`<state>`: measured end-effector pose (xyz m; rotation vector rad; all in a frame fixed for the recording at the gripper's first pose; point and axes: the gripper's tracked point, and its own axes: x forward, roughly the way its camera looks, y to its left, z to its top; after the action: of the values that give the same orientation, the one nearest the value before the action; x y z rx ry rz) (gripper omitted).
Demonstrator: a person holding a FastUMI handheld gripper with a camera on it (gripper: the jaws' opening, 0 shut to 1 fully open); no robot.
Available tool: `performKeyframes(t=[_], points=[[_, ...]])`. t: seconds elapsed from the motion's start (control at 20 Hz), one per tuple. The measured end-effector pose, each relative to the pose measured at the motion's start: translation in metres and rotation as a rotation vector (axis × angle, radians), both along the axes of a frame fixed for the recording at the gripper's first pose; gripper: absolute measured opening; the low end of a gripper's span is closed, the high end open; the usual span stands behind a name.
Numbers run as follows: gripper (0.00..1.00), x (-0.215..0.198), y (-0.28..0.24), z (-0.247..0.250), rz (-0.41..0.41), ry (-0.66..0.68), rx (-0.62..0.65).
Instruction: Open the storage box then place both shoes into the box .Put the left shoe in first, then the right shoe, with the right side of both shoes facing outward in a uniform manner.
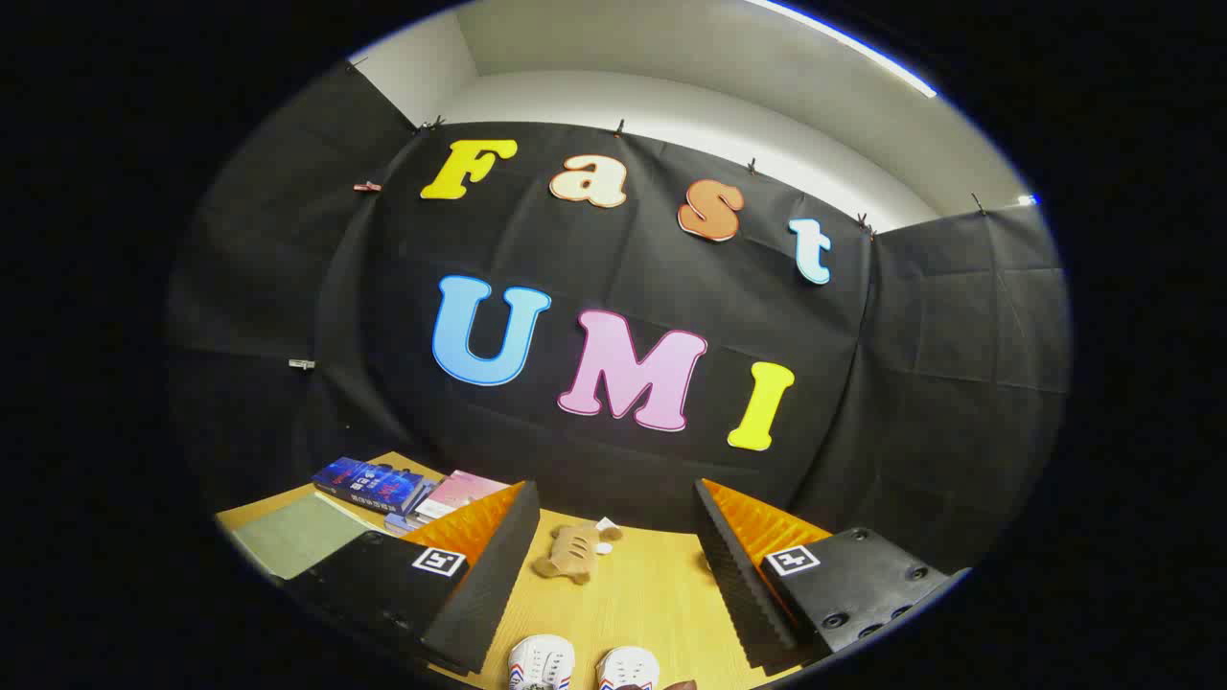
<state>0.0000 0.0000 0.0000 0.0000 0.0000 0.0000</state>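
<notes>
Two white shoes with red and blue stripes stand side by side on the wooden table, low between my fingers: one shoe [542,663] on the left, the other shoe [628,668] on the right. Only their toe ends are visible. My gripper [613,561] is open, its fingers [494,565] spread wide above the table with nothing between them. Both shoes lie nearer than the fingertips.
A small tan plush toy [572,554] lies on the table [652,594] just ahead of the fingers. Beyond the left finger are a stack of books [369,482], a pink book [458,494] and a green mat [292,535].
</notes>
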Motion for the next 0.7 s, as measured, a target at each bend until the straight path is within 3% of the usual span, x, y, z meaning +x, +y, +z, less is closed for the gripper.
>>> performKeyframes(t=[0.25, 0.7], points=[[0.97, 0.004, -0.005, -0.007, -0.006, 0.020, 0.050], [0.97, 0.005, 0.004, -0.018, 0.005, 0.042, -0.007]])
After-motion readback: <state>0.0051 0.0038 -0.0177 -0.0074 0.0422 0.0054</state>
